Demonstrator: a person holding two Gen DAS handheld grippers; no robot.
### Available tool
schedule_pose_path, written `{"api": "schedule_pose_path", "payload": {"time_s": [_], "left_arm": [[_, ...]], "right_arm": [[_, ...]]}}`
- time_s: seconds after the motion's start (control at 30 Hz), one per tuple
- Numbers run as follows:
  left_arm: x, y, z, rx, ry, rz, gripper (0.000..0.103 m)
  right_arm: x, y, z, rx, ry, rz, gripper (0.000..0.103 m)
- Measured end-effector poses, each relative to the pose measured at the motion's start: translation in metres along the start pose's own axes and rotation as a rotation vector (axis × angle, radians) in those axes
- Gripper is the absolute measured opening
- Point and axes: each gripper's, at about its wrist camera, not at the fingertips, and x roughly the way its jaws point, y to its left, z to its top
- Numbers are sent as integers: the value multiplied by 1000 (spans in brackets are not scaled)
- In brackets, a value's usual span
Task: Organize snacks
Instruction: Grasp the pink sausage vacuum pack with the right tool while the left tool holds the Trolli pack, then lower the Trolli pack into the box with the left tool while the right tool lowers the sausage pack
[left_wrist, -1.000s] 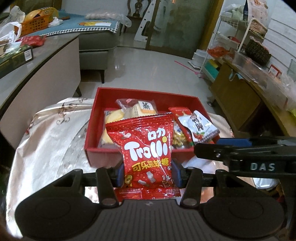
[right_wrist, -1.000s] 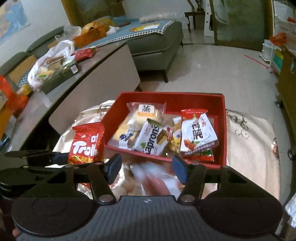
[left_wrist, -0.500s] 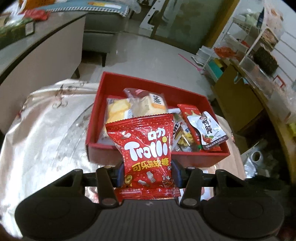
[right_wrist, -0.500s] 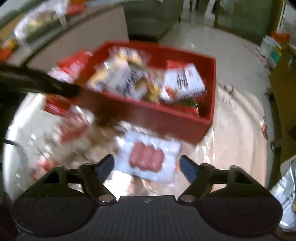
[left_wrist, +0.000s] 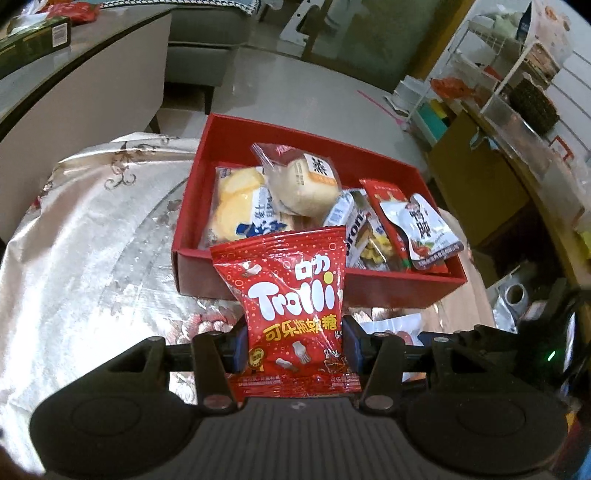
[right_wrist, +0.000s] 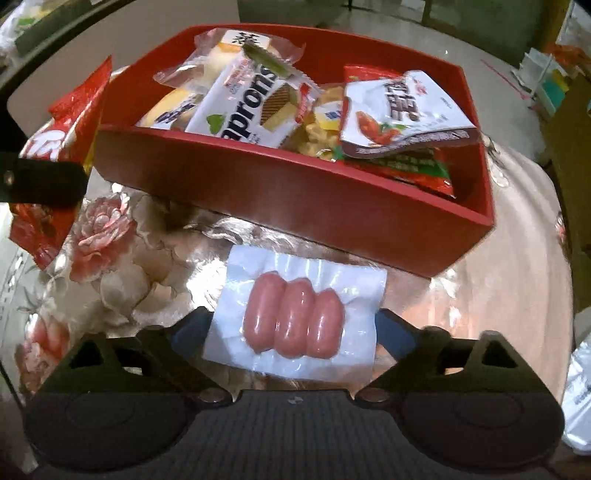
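The left gripper (left_wrist: 293, 341) is clamped on a red Trolli gummy bag (left_wrist: 288, 306), its pads pressing the lower half of the bag from both sides so the pack stands upright between them, in front of the near wall of the red box (left_wrist: 388, 291). The right gripper (right_wrist: 293, 328) has just been spreading its jaws and now stands wide, straddling a clear sausage pack (right_wrist: 295, 317) that lies flat on the flowered tablecloth (right_wrist: 110, 266); the pads sit just beside the pack's left and right edges, not pressing on it. The pack holds three pink sausages side by side and lies just in front of the box's near wall. Inside the box are a wafer packet (right_wrist: 255, 107), a wrapped bun (left_wrist: 306, 184), a bag of pale round crackers (left_wrist: 236, 210) and a white-and-red pouch (right_wrist: 402, 110) resting over a red-and-green one. In the right wrist view the Trolli bag shows at the left edge, gripped by a dark finger.
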Motion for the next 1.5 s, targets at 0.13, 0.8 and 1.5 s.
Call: {"api": "schedule_pose_path", "payload": {"time_s": [0.13, 0.8, 1.5], "left_arm": [[0, -3, -5, 7, 16, -19, 43], [-15, -38, 53, 36, -173, -46, 43], [26, -36, 68, 107, -188, 185, 54]], "right_arm": [[-16, -18, -6, 82, -13, 81, 91], [-96, -75, 55, 338, -380, 284, 90], [-70, -64, 75, 277, -364, 66, 98]]}}
